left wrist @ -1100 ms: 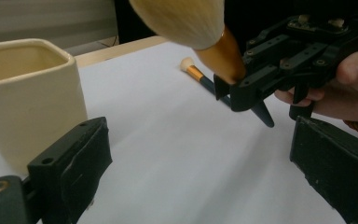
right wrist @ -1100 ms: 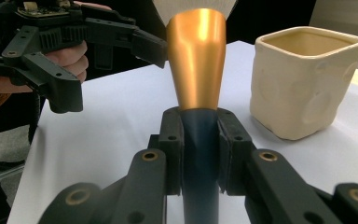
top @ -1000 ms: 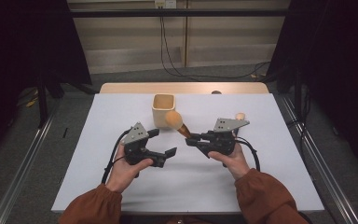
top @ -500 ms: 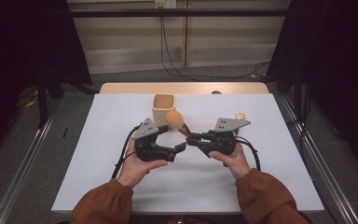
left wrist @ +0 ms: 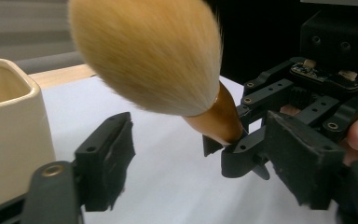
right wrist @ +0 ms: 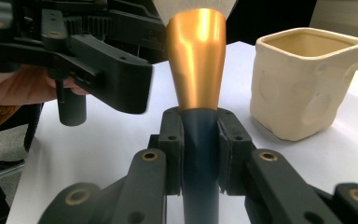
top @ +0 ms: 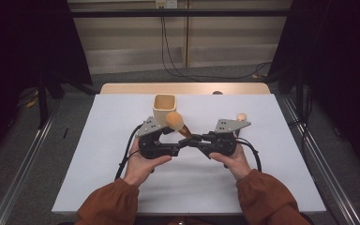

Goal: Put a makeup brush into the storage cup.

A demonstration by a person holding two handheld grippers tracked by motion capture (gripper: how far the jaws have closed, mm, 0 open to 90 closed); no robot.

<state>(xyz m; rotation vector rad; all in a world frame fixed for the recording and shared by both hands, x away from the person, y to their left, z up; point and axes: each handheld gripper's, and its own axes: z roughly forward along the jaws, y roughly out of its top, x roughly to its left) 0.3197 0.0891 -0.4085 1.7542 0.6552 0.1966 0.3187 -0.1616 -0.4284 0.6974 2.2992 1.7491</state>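
Risk, judged: left gripper point(top: 177, 148) fingers, just been closing, stand apart astride brush ferrule, touching nothing; closing on tapered gloss metal could slip or squash bristles.

Table point(top: 98, 140): flat, white, matte.
Cup point(top: 164, 106): cream ceramic, squarish, dimpled walls.
Brush point(top: 176, 122): just beside cup, fluffy tan dome, gold cone ferrule, dark handle clamped tight in right gripper point(right wrist: 200, 140) fingers.

Table: your wooden table point(top: 122, 88) fills the frame's centre.
Cover: a white sheet point(top: 98, 140) overlies it.
Cup: cream cup point(top: 163, 106), upper centre.
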